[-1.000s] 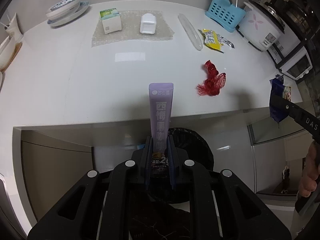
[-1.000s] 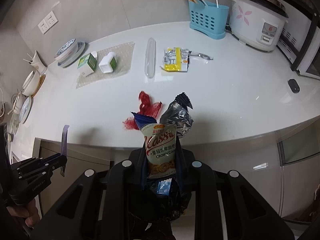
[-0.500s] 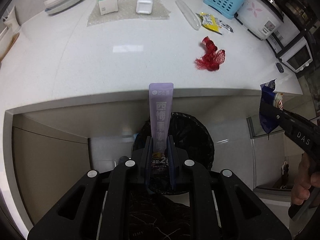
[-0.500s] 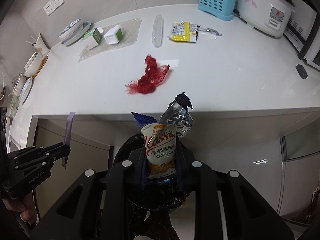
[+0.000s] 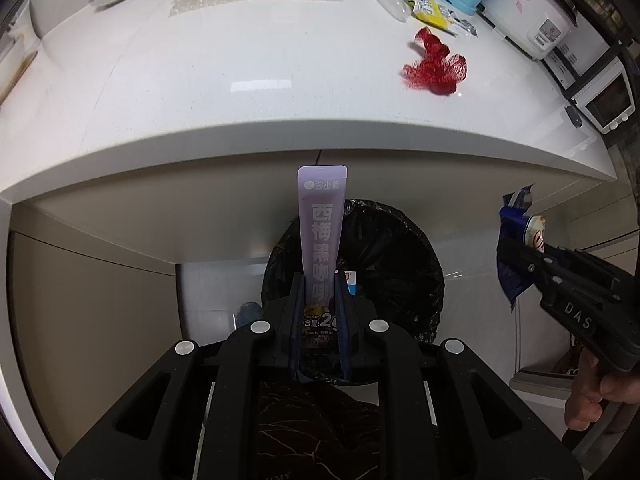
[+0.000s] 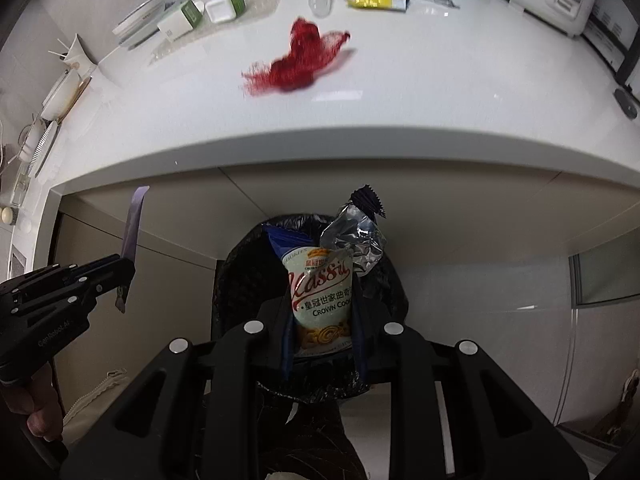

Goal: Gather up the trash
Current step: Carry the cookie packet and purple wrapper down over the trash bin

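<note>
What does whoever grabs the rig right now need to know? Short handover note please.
Left gripper: shut on the purple sachet, above the black-lined bin.
Right gripper: shut on the cookie wrapper, also over the bin.
Neither piece is dropped yet.
Left on the counter: red mesh net and yellow packet.
Next, probably: release both, then fetch those two.

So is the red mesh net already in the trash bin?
No, the red mesh net lies on the white countertop, above the black-lined trash bin.
</note>
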Available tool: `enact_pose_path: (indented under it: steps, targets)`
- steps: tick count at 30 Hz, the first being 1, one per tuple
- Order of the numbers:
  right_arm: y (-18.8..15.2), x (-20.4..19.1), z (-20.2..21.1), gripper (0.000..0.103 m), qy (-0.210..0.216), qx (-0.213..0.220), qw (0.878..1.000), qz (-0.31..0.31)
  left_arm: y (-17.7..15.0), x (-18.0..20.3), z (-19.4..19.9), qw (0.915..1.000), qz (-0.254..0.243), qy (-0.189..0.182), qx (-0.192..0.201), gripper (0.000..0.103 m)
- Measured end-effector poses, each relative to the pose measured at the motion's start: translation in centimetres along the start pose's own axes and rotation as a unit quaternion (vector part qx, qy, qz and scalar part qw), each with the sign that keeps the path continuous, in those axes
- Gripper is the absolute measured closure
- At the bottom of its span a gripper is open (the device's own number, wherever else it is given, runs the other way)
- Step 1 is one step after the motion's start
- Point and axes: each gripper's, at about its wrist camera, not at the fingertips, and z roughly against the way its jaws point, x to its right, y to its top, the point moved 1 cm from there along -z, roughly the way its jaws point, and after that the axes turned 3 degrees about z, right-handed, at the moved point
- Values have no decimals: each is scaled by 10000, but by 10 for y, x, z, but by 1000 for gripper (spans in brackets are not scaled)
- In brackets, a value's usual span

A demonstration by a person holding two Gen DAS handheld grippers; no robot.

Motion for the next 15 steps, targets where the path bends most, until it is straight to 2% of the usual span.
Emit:
enact_pose_path:
  steps: [6,10,15]
  targets:
    - [-15,0,-23,82,72,-169,9998,-12,-9,2,-24,9999,32,6,-116,89]
    - [-18,2,-36,82,-2,-251,9997,39,-11,3,-40,9995,109,0,-310,89]
    - [-22,13,-45,82,-120,-323,9994,-30,-9,6,-55,9995,96,65,-299,89]
